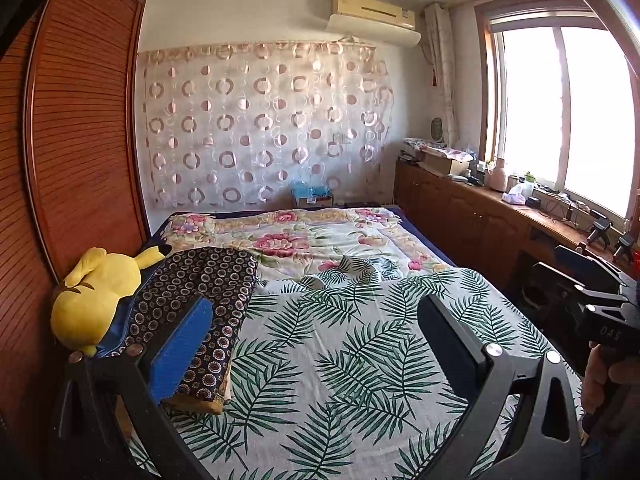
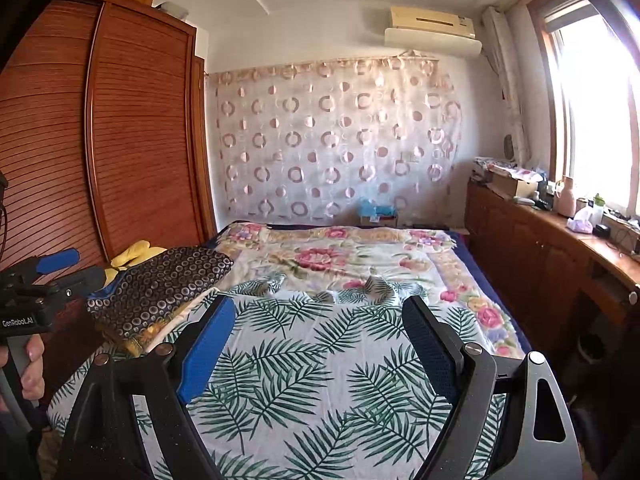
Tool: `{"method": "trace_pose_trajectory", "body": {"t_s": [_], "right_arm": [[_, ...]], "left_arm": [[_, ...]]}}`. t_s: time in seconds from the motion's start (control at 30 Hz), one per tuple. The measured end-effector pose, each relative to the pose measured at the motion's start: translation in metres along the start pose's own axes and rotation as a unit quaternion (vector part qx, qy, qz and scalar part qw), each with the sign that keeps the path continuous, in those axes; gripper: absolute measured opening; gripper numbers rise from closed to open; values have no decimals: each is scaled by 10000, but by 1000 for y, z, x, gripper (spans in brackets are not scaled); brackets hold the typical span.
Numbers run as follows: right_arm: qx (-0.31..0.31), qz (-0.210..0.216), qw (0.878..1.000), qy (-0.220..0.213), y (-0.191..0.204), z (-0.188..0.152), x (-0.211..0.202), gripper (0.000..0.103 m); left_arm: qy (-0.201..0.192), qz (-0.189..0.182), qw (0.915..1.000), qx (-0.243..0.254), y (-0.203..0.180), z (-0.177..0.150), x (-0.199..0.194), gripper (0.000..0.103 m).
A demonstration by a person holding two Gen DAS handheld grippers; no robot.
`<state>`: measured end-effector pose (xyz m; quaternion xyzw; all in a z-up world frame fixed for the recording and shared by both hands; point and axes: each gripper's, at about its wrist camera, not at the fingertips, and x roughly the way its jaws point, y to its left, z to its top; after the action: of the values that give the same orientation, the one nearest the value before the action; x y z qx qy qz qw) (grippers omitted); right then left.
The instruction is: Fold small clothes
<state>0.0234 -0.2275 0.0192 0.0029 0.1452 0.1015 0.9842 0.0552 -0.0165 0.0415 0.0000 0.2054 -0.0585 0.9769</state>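
Both sets of jaws stand wide apart and hold nothing. Up in the air over the bed (image 1: 424,236) hangs the left gripper (image 1: 316,344), and beside it the right gripper (image 2: 320,344) hangs there too. Far to the left is a brown wardrobe (image 1: 80,128) with thin slats on its doors. A yellow plush toy (image 1: 92,300) lies next to it, at the left edge of the bed. A dark cloth (image 1: 200,292) with little rings on it is folded into a neat stack just beside the toy, and it covers part of the toy. More folded cloth peeks out from under it. I cannot tell what kind of clothes these are. A leaf sheet (image 1: 340,360) is spread over the near part of the bed, and its far edge is wrinkled. A flower blanket (image 1: 304,236) covers the far part of the bed. A curtain (image 1: 264,124) with round rings hangs on the back wall, and an air conditioner (image 1: 374,16) sits high above it. On the right, a long brown counter (image 1: 480,208) under the bright window (image 1: 560,112) holds boxes, a pink jug (image 2: 566,198) and other small things.
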Motion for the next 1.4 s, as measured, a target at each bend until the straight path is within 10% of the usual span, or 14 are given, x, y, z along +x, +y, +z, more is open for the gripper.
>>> {"method": "trace_pose_trajectory", "body": {"t_s": [1.4], "right_arm": [[66,32,10000,26,-21,7,-3,87]], "left_arm": [[8,14,10000,-18,3,0,-3,103]]}}
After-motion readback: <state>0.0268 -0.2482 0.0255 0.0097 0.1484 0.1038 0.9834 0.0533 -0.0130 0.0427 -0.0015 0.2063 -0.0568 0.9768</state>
